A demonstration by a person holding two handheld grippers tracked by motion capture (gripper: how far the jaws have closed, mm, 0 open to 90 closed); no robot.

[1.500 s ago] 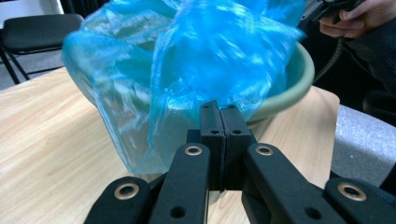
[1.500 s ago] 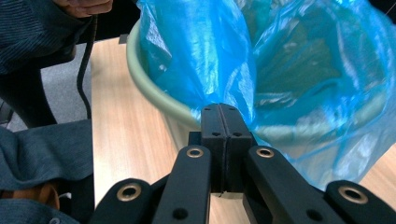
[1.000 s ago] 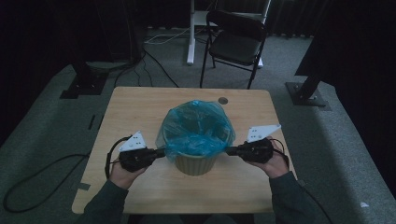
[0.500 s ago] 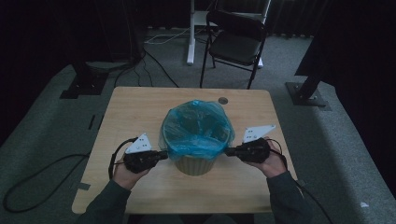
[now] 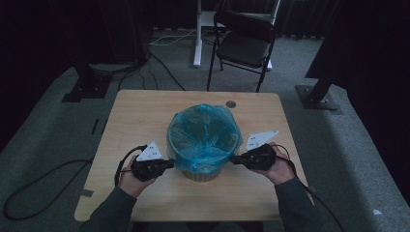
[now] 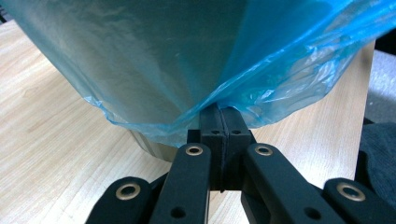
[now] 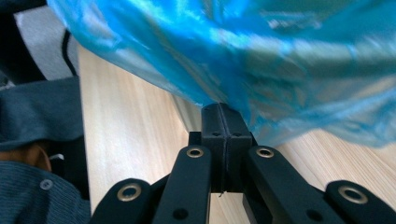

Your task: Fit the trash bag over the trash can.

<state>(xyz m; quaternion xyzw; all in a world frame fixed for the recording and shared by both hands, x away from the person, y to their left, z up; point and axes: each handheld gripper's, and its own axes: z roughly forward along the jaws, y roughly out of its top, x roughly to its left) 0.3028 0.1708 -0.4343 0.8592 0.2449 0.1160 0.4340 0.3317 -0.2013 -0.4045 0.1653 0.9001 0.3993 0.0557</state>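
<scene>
One bin (image 5: 202,171) stood on the table (image 5: 145,111), lined with one blue bag (image 5: 204,133) of thin, crinkled, see-through plastic whose edge hung down over the rim like a skirt. The bin was round and pale, tapering toward its base; in the left gripper view its wall showed as a smooth greyish shape behind the film. The table top was light wood with a fine straight grain and rounded corners, and had one small dark round hole (image 5: 231,104) near its far edge.

The left gripper (image 5: 167,164) sat just left of the bin, its jaws pressed together on the hanging edge of the bag (image 6: 187,60); in its own view the film gathered into a pinched fold right at the tips of the left gripper (image 6: 222,114). The right gripper (image 5: 233,159) sat just right of the bin, and in its own view the jaws of the right gripper (image 7: 222,112) were likewise closed on a fold of the bag (image 7: 261,51), which spread above and ahead of them, glossy and rumpled. The two grippers were matt black, with brass-coloured rivets at the joints, and each carried a grey three-cornered plate.

Well beyond both grippers, past the table, one black folding chair (image 5: 244,43) stood on grey carpet.
</scene>
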